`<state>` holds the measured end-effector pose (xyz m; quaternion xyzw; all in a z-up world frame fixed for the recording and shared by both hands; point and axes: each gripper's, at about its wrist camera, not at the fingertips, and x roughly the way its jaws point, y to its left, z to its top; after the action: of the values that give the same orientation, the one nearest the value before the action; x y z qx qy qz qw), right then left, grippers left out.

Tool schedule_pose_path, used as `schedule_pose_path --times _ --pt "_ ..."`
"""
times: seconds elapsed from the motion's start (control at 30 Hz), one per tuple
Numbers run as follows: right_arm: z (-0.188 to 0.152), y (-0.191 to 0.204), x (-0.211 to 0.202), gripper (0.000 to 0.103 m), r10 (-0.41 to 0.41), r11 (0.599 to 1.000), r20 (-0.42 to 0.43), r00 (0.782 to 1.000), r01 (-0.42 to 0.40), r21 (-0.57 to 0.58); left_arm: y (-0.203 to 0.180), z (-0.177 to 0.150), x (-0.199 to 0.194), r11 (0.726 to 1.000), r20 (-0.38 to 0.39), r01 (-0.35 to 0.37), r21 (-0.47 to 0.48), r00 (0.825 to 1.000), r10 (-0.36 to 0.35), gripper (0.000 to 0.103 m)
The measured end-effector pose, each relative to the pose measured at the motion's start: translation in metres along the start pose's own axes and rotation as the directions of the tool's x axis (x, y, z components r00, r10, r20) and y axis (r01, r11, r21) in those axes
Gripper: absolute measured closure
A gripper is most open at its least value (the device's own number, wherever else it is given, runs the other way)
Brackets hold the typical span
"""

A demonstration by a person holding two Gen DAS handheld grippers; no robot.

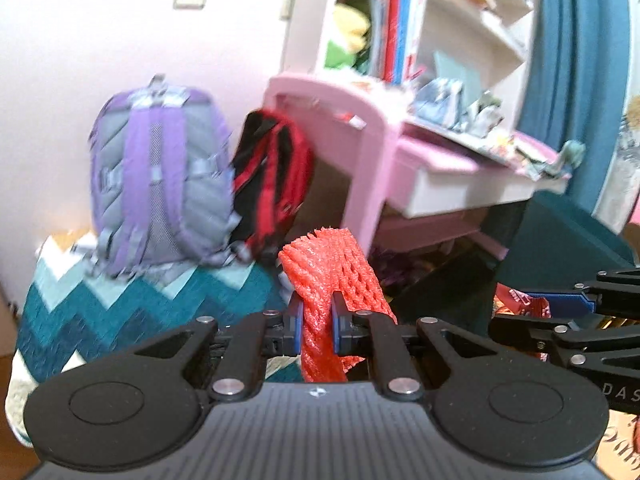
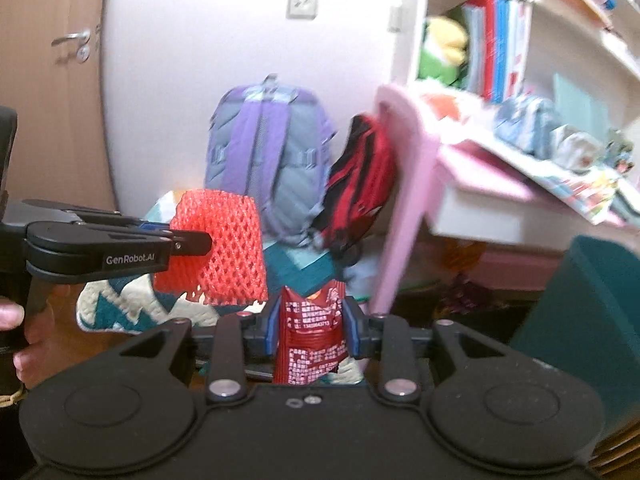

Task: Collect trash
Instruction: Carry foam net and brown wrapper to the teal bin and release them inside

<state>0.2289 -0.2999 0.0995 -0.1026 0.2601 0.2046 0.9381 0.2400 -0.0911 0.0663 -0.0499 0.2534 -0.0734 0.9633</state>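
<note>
A red foam net sleeve (image 1: 332,280) hangs pinched between the blue pads of my left gripper (image 1: 316,326), which is shut on it. From the right wrist view the same red foam net sleeve (image 2: 224,248) shows at the left, held by the left gripper (image 2: 200,240), with a hand (image 2: 16,320) behind it. My right gripper (image 2: 312,326) is shut on a red snack wrapper (image 2: 312,336) with white print. The right gripper (image 1: 560,312) with the red snack wrapper (image 1: 524,306) also appears at the right edge of the left wrist view.
A purple backpack (image 1: 160,184) and a red-black bag (image 1: 272,184) stand on a teal zigzag blanket (image 1: 120,312). A pink desk (image 1: 360,140) with shelves of books is at the right. A teal bin (image 2: 588,320) stands at the lower right. A wooden door (image 2: 52,80) is at the left.
</note>
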Motion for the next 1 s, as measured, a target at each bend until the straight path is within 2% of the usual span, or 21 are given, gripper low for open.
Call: schedule_pose_path --times 0.23,0.43,0.77,0.87,1.0 --pt "0.026 -0.05 -0.045 0.073 -0.1 0.995 0.063 0.993 0.099 0.015 -0.057 0.041 -0.007 0.996 0.056 0.075 0.054 0.995 -0.078 0.09" --pt "0.034 -0.103 -0.071 0.074 -0.184 0.982 0.079 0.98 0.18 0.06 -0.114 0.069 -0.002 0.984 0.069 0.133 0.116 0.988 -0.141 0.09" --pt "0.023 -0.202 -0.101 0.074 -0.338 0.928 0.058 0.939 0.322 0.189 -0.225 0.104 0.011 0.933 0.06 0.256 0.252 0.958 -0.279 0.09" --pt "0.018 -0.23 -0.105 0.074 -0.369 0.909 0.041 0.929 0.351 0.223 -0.256 0.109 0.02 0.918 0.037 0.296 0.265 0.948 -0.316 0.09" --pt "0.011 -0.263 -0.101 0.073 -0.379 0.895 -0.001 0.926 0.366 0.253 -0.293 0.113 0.035 0.9 0.006 0.323 0.293 0.94 -0.34 0.09"
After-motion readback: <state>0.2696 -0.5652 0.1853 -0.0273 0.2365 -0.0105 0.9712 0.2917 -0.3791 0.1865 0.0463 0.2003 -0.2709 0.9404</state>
